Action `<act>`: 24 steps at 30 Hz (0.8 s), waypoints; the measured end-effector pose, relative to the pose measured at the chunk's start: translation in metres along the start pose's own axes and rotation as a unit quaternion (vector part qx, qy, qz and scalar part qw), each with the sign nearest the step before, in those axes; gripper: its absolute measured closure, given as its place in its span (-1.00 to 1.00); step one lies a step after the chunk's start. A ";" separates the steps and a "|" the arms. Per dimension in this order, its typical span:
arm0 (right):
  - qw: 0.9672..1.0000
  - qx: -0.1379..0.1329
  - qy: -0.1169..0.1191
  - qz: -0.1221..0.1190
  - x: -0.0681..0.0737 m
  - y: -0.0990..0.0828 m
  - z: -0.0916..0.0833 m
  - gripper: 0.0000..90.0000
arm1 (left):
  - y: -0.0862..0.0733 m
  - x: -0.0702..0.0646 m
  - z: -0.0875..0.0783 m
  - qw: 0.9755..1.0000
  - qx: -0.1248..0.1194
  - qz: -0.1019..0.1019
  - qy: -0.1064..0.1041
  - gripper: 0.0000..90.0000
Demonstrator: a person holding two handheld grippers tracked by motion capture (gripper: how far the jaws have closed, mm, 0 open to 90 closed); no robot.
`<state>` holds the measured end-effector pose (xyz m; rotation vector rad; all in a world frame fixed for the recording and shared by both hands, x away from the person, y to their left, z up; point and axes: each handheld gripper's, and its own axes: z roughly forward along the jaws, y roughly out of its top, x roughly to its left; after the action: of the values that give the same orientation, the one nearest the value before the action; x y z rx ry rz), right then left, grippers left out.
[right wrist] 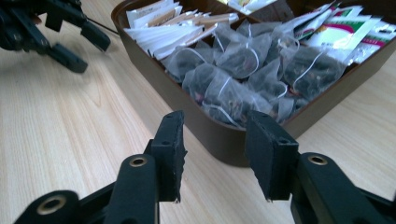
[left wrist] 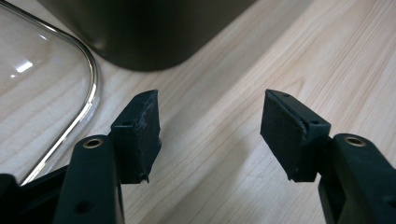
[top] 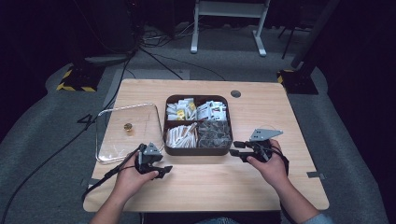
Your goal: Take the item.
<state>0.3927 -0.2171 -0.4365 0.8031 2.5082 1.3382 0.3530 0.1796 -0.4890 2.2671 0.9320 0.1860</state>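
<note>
Table [top: 201,186] carried a brown four-compartment box [top: 197,150], its clear lid [top: 109,135] lying flat to the left. Mesh tea bags [right wrist: 243,70] filled the near-right compartment. Right gripper [right wrist: 214,149] sat just outside that corner, jaws parted, empty, aimed at it; judged nearer. Left gripper [left wrist: 210,135] rested between lid and box, jaws wide apart, empty.

Mid-counter [top: 280,186]: four-part tray [top: 197,150], sachets [top: 211,111] at the rear, paper sticks [top: 181,134] front left, mesh teabags [top: 214,133] front right. Left of tray, touching: clear lid [top: 107,140] flat on counter. Before tray's near corners: left tongs [top: 164,170] and right tongs [top: 235,148].
</note>
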 end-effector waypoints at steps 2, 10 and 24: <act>1.000 -0.002 -0.002 -0.003 -0.001 0.003 0.001 0.24 | 0.000 -0.001 0.003 1.000 -0.001 0.007 0.000 -0.19; 1.000 0.005 -0.002 -0.010 -0.006 0.019 0.013 0.25 | -0.004 -0.001 0.014 0.998 -0.033 0.047 0.024 -0.52; 0.999 0.037 -0.012 -0.033 -0.014 0.052 0.041 0.28 | -0.004 0.000 0.015 0.998 -0.035 0.048 0.023 -0.57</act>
<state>0.4400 -0.1729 -0.4191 0.7379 2.5565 1.2142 0.3556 0.1737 -0.5028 2.2521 0.8268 0.3099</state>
